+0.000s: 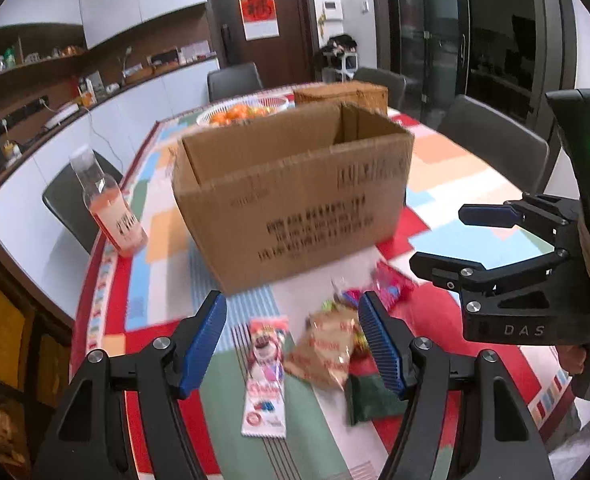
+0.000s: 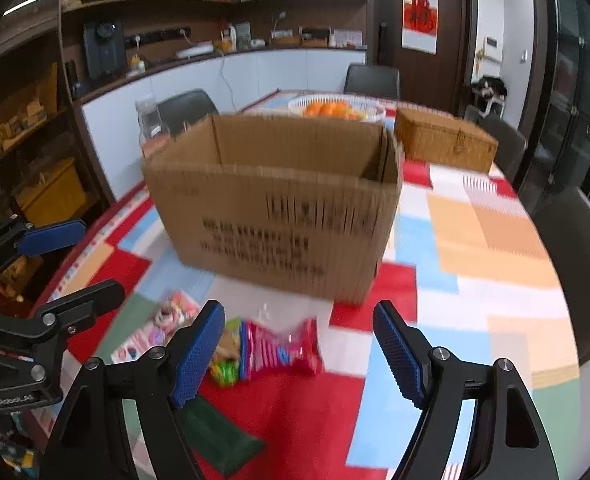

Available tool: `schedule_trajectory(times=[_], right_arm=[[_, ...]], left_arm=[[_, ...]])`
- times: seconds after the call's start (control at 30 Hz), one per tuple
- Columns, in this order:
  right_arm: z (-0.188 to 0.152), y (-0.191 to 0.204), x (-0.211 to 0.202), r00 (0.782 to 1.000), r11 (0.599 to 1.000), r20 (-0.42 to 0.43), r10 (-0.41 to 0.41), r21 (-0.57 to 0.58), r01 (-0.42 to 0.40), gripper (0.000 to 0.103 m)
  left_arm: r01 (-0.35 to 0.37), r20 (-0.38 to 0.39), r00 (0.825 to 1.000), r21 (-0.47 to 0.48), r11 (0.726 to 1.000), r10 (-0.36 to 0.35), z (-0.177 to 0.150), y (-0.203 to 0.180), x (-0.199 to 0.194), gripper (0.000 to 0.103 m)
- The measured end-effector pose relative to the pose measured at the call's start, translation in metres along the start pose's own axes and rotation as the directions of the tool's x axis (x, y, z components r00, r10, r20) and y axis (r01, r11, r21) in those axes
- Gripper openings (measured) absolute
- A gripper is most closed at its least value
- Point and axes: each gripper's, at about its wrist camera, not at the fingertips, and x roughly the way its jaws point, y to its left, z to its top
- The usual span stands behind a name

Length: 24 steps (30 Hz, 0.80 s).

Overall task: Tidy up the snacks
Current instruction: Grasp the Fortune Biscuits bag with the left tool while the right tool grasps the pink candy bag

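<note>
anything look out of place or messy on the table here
Nothing spilled or damaged. The snack packets lie in a loose, overlapping heap on the tablecloth in front of the open cardboard box, not yet inside it. Both grippers are open and empty.

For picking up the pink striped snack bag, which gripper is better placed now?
Right. The right gripper is open, and the pink striped bag lies between its fingers; the left gripper faces the brown packet instead.

Snack packets (image 1: 327,354) lie scattered before open cardboard box (image 1: 295,196) — upright.
</note>
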Motion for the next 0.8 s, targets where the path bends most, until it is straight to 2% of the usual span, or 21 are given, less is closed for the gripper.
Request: schedule_trajectory(times=[0.37, 0.8], right_arm=[[-0.027, -0.002, 0.035, 0.992, 1.000, -0.124, 0.030, -0.004, -0.031, 0.077], [-0.021, -0.007, 0.068, 0.982, 0.998, -0.176, 0.068, 0.008, -0.068, 0.077]], left_arm=[[0.035, -0.149, 0.988, -0.003, 0.999, -0.035, -0.033, -0.007, 0.041, 0.068], [0.091, -0.195, 0.976, -0.058, 0.994, -0.101, -0.037, 0.001, 0.076, 0.068]])
